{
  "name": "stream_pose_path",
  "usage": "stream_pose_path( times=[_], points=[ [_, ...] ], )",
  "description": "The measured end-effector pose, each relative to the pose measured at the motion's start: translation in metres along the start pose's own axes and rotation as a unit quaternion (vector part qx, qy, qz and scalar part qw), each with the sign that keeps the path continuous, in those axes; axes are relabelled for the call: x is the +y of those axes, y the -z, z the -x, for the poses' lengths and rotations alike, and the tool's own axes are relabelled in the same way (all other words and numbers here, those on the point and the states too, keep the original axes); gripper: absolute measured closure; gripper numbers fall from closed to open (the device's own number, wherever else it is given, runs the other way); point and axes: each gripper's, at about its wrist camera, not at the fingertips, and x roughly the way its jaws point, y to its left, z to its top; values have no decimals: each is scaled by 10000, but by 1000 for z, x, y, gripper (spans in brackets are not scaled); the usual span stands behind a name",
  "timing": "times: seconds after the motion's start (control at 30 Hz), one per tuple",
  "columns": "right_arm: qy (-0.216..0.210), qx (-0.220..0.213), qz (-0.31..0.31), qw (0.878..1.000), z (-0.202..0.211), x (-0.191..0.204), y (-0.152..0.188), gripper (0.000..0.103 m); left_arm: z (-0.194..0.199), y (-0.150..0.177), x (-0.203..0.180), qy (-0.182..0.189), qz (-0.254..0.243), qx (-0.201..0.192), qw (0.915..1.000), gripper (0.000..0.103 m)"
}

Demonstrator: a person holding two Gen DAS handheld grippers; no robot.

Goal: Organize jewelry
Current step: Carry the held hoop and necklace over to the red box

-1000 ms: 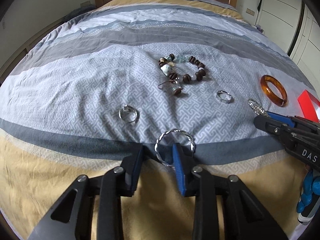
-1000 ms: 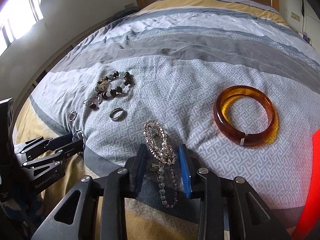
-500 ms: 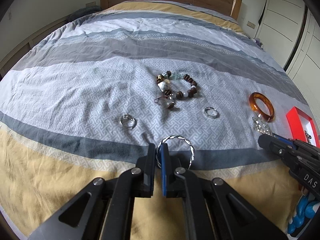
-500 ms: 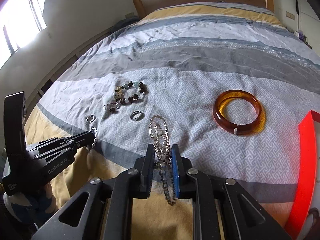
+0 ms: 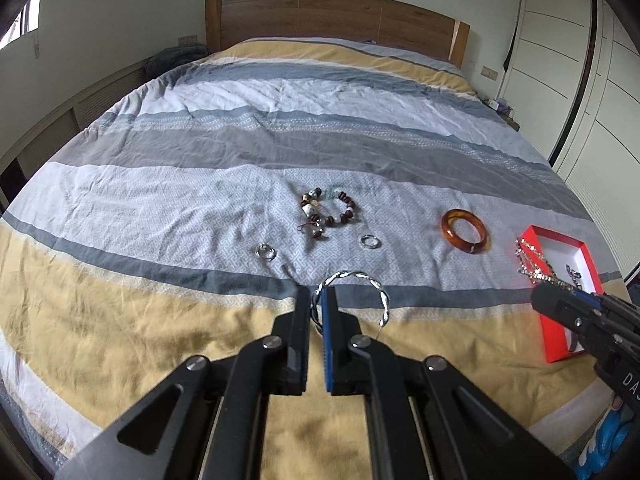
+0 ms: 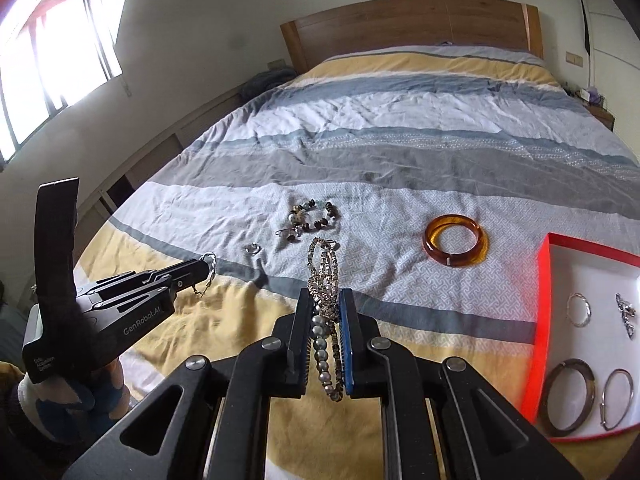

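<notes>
The left claw [image 5: 316, 300] is pinching a twisted silver bangle [image 5: 360, 280] between nearly closed jaws at the lower centre of its own view, the ring standing up above the bed [image 5: 160, 320]. The right claw [image 6: 325, 312] is clamping a beaded chain bracelet [image 6: 323, 276] in the lower middle of the right wrist view, one loop rising above the fingertips and a string of grey pearls hanging down between the jaws.

In the left wrist view, a small silver ring [image 5: 265, 251] is lying just above and left of the bangle, and a second ring [image 5: 370, 241] is lying above and right of it. A wooden bead bracelet [image 5: 328, 212] is sitting at the centre of the frame, on the patterned grey stripe of the cover. An amber bangle [image 6: 456, 245] is resting right of centre in the right wrist view, well apart from the beads.

A red box [image 6: 540, 320] with a white lining is sitting open at the right edge of that frame. Inside it are lying a thin twisted bangle [image 6: 580, 310], a silver clasp piece [image 6: 626, 314], a dark bangle [image 6: 568, 396] and a plain silver hoop [image 6: 618, 398].

A wooden headboard [image 6: 408, 28] is filling the upper centre, and a bright window [image 6: 52, 68] the upper left.
</notes>
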Motion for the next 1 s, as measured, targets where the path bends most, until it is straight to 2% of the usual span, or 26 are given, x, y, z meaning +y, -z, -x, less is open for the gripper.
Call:
stream_pose_path(
  times=[0.3, 0.63, 1.0],
  points=[
    [165, -396, 66, 9991, 88, 11, 22, 90, 82, 5, -25, 108, -41, -490, 9987, 98],
    [516, -977, -100, 9938, 190, -8, 29, 90, 161, 11, -65, 474, -113, -821, 9954, 98],
    [983, -1391, -209, 9852, 260, -25, 31, 90, 220, 4, -94, 532, -306, -1150, 9915, 98]
  ],
)
